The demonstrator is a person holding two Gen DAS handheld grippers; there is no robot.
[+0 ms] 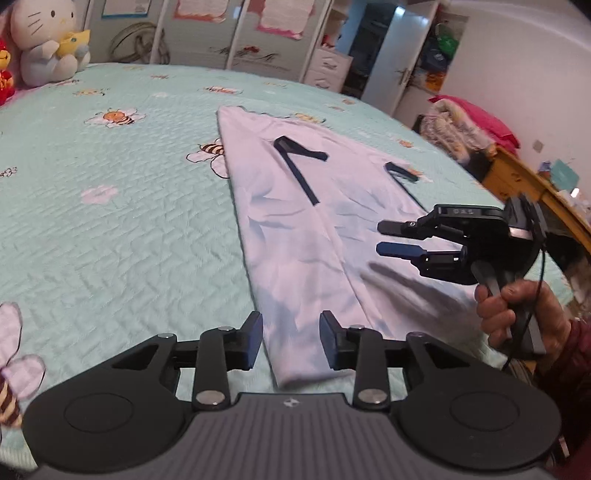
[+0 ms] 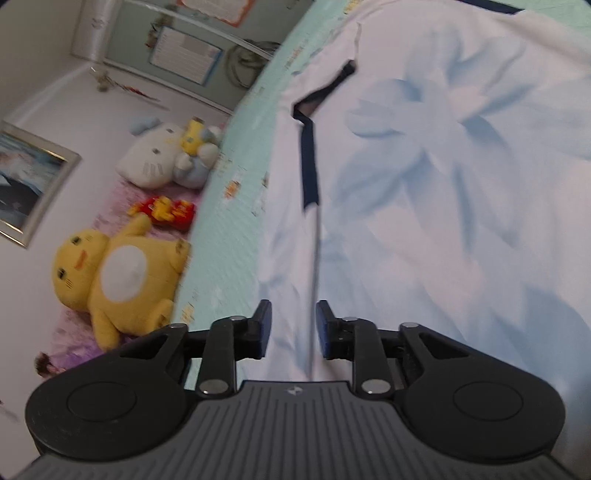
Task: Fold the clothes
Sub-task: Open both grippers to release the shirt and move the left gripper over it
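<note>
A white garment (image 1: 295, 221) with dark navy trim (image 1: 299, 173) lies folded lengthwise on a mint bee-print bedspread (image 1: 110, 221). My left gripper (image 1: 291, 332) hovers over the garment's near end, its jaws apart and nothing pinched. My right gripper (image 1: 384, 238), held by a person's hand (image 1: 517, 314), floats over the garment's right side with a gap between its fingers. In the right wrist view the right gripper (image 2: 293, 321) is open just above the white garment (image 2: 424, 184). A fold edge runs between its pads without being pressed. The navy trim (image 2: 310, 166) lies ahead.
A white cat plush (image 1: 44, 40) sits at the far left corner of the bed, and wardrobe doors (image 1: 236, 29) stand behind it. A wooden bed end (image 1: 517, 177) and a pink pile of clothes (image 1: 472, 125) are on the right. A yellow plush (image 2: 114, 273) lies beside the bedspread.
</note>
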